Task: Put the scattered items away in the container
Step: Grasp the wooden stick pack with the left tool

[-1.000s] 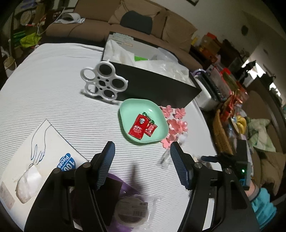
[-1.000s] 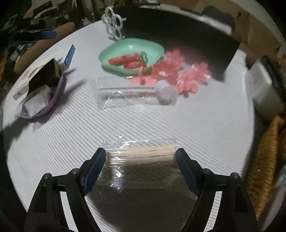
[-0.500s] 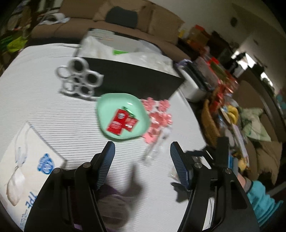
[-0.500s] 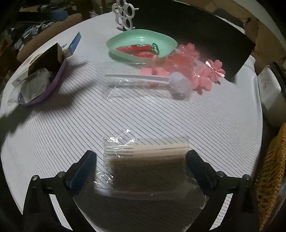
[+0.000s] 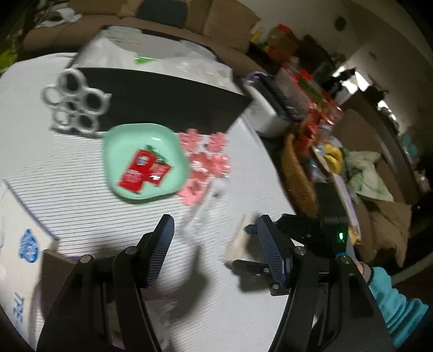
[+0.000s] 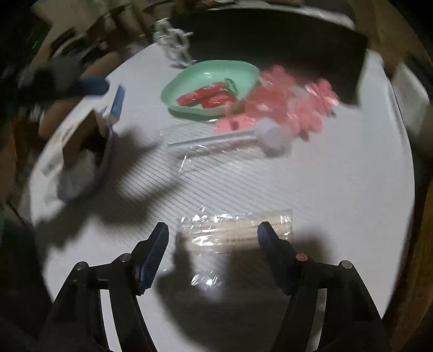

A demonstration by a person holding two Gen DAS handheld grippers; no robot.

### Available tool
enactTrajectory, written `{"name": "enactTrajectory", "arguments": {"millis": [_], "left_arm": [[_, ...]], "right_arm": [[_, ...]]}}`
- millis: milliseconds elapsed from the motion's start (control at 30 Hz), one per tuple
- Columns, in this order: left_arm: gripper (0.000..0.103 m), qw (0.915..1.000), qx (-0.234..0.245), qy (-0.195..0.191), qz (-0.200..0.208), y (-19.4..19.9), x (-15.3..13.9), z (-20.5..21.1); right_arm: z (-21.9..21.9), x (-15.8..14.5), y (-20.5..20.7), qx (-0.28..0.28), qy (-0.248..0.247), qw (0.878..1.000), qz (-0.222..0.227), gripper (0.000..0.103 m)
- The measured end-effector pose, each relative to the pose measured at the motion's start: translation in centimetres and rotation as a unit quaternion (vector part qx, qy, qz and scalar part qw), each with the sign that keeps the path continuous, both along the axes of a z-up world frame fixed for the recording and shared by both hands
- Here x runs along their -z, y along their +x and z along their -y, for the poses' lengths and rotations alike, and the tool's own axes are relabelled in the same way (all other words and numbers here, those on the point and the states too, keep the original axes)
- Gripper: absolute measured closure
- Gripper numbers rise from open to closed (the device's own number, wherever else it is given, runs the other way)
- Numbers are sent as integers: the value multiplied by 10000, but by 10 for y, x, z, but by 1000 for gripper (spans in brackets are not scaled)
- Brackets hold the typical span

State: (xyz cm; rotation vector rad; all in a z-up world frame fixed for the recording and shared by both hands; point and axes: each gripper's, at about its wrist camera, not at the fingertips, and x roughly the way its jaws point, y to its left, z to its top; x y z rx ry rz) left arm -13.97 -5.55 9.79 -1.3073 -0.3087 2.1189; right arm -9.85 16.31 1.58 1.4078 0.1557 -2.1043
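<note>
The bag of wooden sticks (image 6: 235, 232) is lying flat on the table (image 6: 338, 189), just ahead between the wide-open, empty fingers of the right claw (image 6: 213, 245), probably for grabbing. The left claw (image 5: 213, 245) is also hanging open and empty, the green dish (image 5: 167, 140) far ahead of it.

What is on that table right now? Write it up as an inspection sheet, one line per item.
Surface: round white striped tablecloth.
Job's things: clear packet of wooden sticks lying flat; wrapped white plastic spoon; pink flower-shaped pieces; mint green dish holding red sauce sachets.
Clutter: white ring-shaped stand; long black box; white tissue box.
Grippers: right gripper jaws open around the stick packet; left gripper jaws open, empty.
Cables: nothing seen.
Surroundings: brown sofa.
</note>
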Motion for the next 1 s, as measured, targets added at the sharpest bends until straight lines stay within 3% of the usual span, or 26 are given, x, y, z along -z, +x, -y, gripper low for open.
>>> {"name": "enactTrajectory", "arguments": {"millis": [133,233,333,467,533,633,733,800,867,1000], "left_arm": [[42,9991,328,-264,-20,6,8,-34],[42,9947,653,-753,-234,15,19,-64],[42,9843,1010,-1346,-528,29,35,-92],[43,9688,1297,-1953,-801,44,61,-119],[47,9652,1251,-2130,-864,47,73,-125],[47,9645,1391,-2089,-821,51,84,-131],[45,9567,1479,-2267,-1076,59,88,-136],[54,9576,1391,-2231,-1179,62,88,-135],[90,9596,1323,-2160,-1223,62,87,-133],[91,9713,1258,-1809,-894,56,86,-125]], "right_arm": [[-8,-13,13,270,-79,9996,62,30],[-28,-28,16,635,45,9980,-14,30],[-70,-46,6,1382,-785,9873,-47,24],[-91,-61,-5,1655,-1507,9746,-56,20],[-92,-62,-8,1691,-1650,9717,-47,20],[-94,-56,-15,1767,-1709,9693,86,20],[-100,-53,-17,1783,-1704,9689,187,20],[-102,-54,-16,1772,-1768,9679,200,20],[-103,-55,-17,1780,-1802,9672,177,20],[-108,-56,-16,1852,-1901,9640,175,20]]}}
